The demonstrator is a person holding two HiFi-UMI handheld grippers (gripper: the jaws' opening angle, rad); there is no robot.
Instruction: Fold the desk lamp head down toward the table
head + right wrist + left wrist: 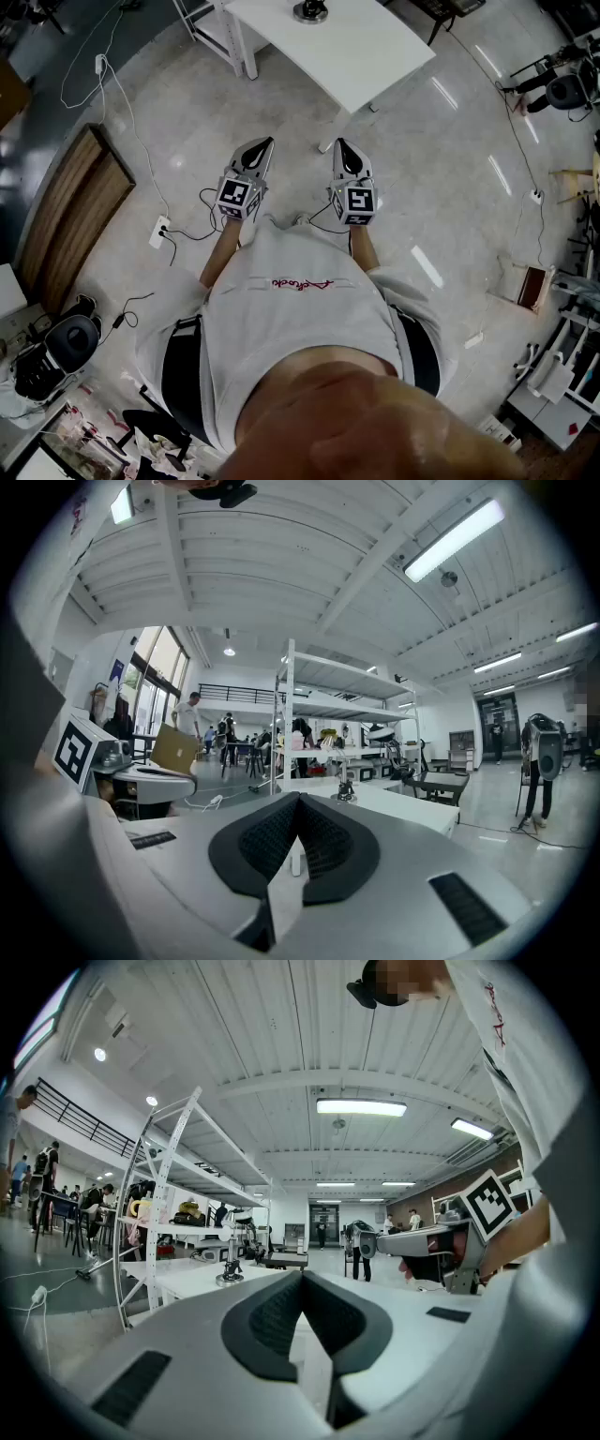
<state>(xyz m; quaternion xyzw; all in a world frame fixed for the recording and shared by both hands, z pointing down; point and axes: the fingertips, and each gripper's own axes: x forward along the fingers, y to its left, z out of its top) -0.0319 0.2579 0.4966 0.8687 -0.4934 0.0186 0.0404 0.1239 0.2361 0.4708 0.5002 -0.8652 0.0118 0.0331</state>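
The dark ribbed fingers (272,1321) of the left gripper (300,1279) are pressed tip to tip with nothing between them. The right gripper (298,801) matches: its fingers (323,846) are closed and empty. We read this as a carrying posture, closed because there is nothing to grasp yet.

In the head view both tools are held level in front of the person's waist. The left gripper (265,142) sits at about 11 o'clock from the picture's centre and the right gripper (339,142) at about 1 o'clock. Both noses aim toward 12 o'clock, so each camera looks along the way ahead.

That way leads over glossy grey floor (450,187) to the white rectangular bench (366,56) at 12 o'clock. The small dark desk lamp on a round base (309,11) stands there, near the frame's top edge and well apart from both tools. The left gripper view shows it at 10 o'clock from the finger tips, and the right gripper view at 1 o'clock. Its head is too small to make out.

We judge that folding has not begun; an approach to the bench comes first.
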